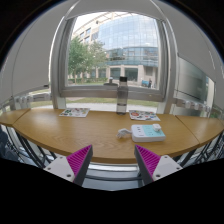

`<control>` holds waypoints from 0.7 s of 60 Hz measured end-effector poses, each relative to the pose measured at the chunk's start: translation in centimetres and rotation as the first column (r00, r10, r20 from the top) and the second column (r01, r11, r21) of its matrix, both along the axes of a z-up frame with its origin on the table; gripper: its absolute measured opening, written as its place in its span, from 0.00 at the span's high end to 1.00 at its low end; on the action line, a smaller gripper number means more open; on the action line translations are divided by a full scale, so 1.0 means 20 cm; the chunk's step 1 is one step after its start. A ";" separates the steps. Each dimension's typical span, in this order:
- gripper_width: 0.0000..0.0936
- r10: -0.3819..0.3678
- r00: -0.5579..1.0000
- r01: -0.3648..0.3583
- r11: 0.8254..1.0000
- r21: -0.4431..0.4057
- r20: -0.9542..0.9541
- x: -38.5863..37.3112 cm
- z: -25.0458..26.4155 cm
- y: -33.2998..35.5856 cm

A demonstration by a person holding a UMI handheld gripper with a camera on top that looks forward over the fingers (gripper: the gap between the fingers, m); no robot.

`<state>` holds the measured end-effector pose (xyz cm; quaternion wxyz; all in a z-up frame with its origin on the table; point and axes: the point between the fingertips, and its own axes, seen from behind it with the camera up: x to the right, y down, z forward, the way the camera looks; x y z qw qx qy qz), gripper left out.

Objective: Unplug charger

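My gripper [113,162] is open and holds nothing; its two magenta pads [79,160] stand wide apart over the near edge of a wooden table [100,135]. No charger, plug or socket can be made out in this view. A tall dark bottle [122,96] stands at the far edge of the table, well beyond the fingers.
A teal book [148,131] lies on the table ahead to the right, with a magazine [143,115] behind it and another magazine [74,112] at the far left. A large window [115,55] with buildings and trees outside is behind. Chair frames [25,150] flank the table.
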<state>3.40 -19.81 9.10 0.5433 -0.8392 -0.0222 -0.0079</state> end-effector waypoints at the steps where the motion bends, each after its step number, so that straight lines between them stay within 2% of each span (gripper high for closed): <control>1: 0.10 -0.005 1.000 0.005 1.000 -0.002 0.001 0.01 0.00 0.00; 6: 0.10 -0.029 1.000 0.029 0.999 -0.014 -0.005 0.12 -0.03 0.01; 11: 0.10 -0.065 0.998 0.065 0.998 -0.022 -0.011 0.39 -0.12 0.13; 25: 0.12 -0.160 0.987 0.160 0.987 -0.007 -0.013 0.89 -0.10 0.48; 32: 0.16 -0.163 0.986 0.163 0.987 -0.001 -0.017 1.05 -0.11 0.69; 42: 0.32 -0.107 0.993 0.104 0.994 -0.042 -0.050 1.09 -0.23 0.90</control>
